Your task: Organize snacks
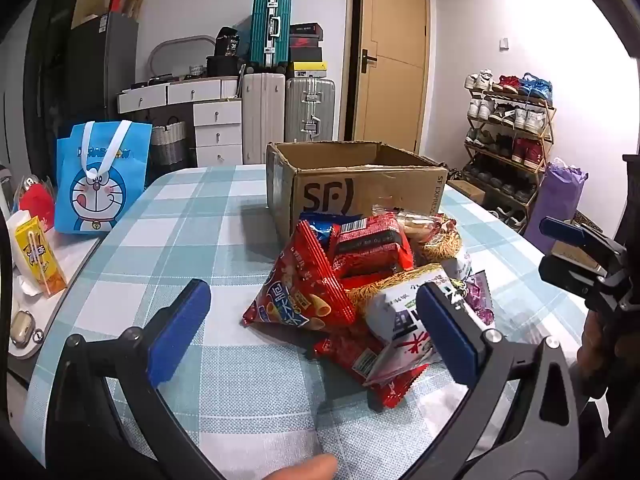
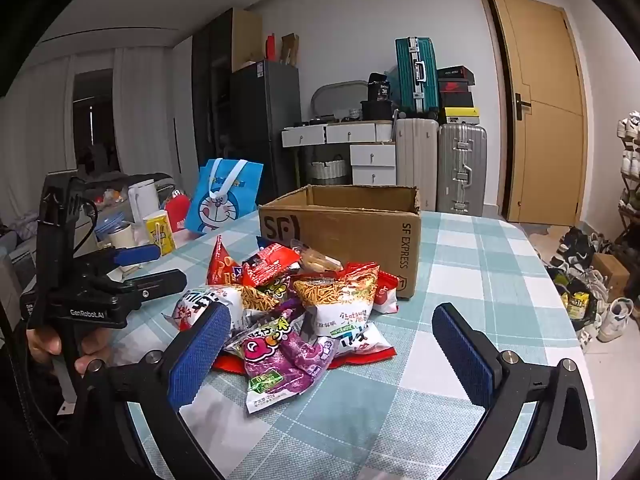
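Note:
A pile of snack bags lies on the checked tablecloth, in front of an open SF Express cardboard box. Red, white and purple packets make up the pile; a purple packet lies nearest in the right wrist view. The box stands behind the pile. My left gripper is open and empty, its right finger over the pile's near edge. My right gripper is open and empty, just short of the pile. The left gripper also shows in the right wrist view; the right gripper shows in the left wrist view.
A blue Doraemon bag and a yellow drink carton stand at the table's left. Suitcases, white drawers and a wooden door are behind. A shoe rack stands right of the table.

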The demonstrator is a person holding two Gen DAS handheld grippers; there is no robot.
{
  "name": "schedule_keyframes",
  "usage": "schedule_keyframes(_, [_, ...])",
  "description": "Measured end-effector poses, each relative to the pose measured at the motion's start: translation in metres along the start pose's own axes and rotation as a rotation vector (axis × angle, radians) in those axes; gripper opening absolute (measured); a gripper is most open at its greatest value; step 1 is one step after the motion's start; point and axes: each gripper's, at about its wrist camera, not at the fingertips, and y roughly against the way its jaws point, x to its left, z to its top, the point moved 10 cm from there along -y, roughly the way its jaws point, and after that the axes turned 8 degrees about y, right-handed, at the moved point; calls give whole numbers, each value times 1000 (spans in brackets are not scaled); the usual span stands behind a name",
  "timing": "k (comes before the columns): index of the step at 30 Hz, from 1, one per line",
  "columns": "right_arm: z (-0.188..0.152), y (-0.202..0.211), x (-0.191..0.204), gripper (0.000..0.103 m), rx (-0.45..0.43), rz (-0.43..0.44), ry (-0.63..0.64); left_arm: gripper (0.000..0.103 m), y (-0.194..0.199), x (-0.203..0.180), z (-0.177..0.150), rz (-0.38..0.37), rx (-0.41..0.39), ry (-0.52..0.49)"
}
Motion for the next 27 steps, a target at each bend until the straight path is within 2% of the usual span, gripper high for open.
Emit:
schedule_keyframes(9, [0, 1, -1, 103, 8, -26, 4, 103, 0, 0, 0, -4, 1, 1])
schedule_keyframes(10, [0, -2, 1, 103, 12, -2, 6, 103, 0, 0, 0, -4, 1, 1])
schedule_keyframes(27, [0, 1, 1, 103, 7, -3, 6, 103, 0, 0, 0, -4, 1, 3])
